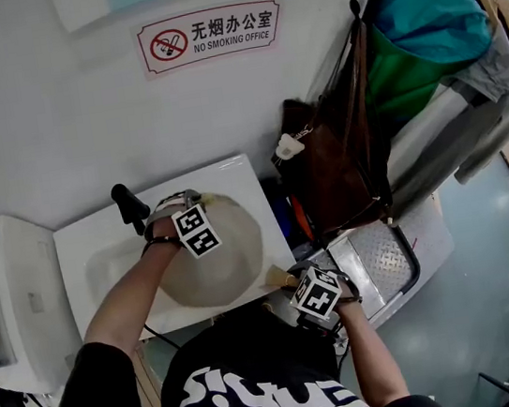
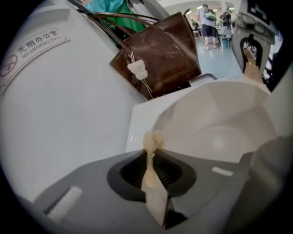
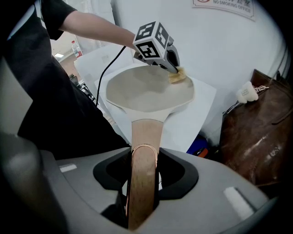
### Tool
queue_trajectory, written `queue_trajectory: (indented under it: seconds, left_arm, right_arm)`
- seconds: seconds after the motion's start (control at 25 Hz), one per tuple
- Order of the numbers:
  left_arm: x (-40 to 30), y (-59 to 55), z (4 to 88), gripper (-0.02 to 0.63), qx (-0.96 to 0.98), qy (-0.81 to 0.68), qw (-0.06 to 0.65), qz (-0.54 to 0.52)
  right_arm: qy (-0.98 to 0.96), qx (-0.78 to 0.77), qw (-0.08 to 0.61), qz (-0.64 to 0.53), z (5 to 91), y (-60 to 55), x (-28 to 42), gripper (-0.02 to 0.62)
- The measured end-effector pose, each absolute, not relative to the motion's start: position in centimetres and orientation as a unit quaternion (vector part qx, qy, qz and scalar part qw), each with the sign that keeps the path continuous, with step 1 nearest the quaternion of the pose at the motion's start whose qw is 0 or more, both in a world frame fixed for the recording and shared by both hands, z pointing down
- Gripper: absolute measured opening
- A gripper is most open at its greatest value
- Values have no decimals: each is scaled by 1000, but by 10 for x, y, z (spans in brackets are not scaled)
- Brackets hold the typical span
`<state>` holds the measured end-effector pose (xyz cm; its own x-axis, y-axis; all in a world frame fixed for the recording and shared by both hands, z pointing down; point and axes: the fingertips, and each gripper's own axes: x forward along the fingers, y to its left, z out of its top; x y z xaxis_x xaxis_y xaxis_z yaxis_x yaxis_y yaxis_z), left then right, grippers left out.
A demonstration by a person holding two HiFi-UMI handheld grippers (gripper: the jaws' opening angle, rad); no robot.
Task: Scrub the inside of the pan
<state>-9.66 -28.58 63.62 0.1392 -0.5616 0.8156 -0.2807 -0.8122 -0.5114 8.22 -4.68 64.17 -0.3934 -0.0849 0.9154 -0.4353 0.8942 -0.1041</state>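
At lower centre the handle (image 3: 145, 132) of the pan (image 3: 146, 91) is clamped in the right gripper (image 3: 143, 183) for steadiness, so the scrubber (image 2: 152, 139) pinched in the left gripper (image 2: 154, 192) can be rubbed inside.

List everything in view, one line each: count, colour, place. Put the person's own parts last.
Pan: one, cream, over the sink; wooden handle towards the person.
Scrubbing pad: one, pale yellow, at the pan's edge far from the handle.
Sink: one, white, against the wall.
Tap: one, black, at the sink's back.
Sign: one, white and red, on the wall above.
Bag: one, brown, hanging right of the sink.
Charm: one, white, on the bag.
T-shirt: one, black with white print, on the person.
Left gripper: one, grey, shut on the scrubbing pad.
Right gripper: one, grey, shut on the handle.
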Motion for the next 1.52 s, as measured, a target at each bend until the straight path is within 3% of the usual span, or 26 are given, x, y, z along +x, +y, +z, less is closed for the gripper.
queue_trajectory:
  seconds: [0.36, 0.8, 1.52]
  left_arm:
    - [-126, -287, 633, 34, -679, 177, 165, -693]
    - [-155, -263, 654, 32, -630, 87, 160, -755]
    - [-192, -194, 681, 29, -547, -57, 51, -834]
  right_arm:
    - [-817, 160, 528, 166, 642, -47, 82, 161]
    - [-819, 168, 521, 169, 639, -47, 80, 161]
    - [-821, 174, 518, 169, 636, -46, 79, 161]
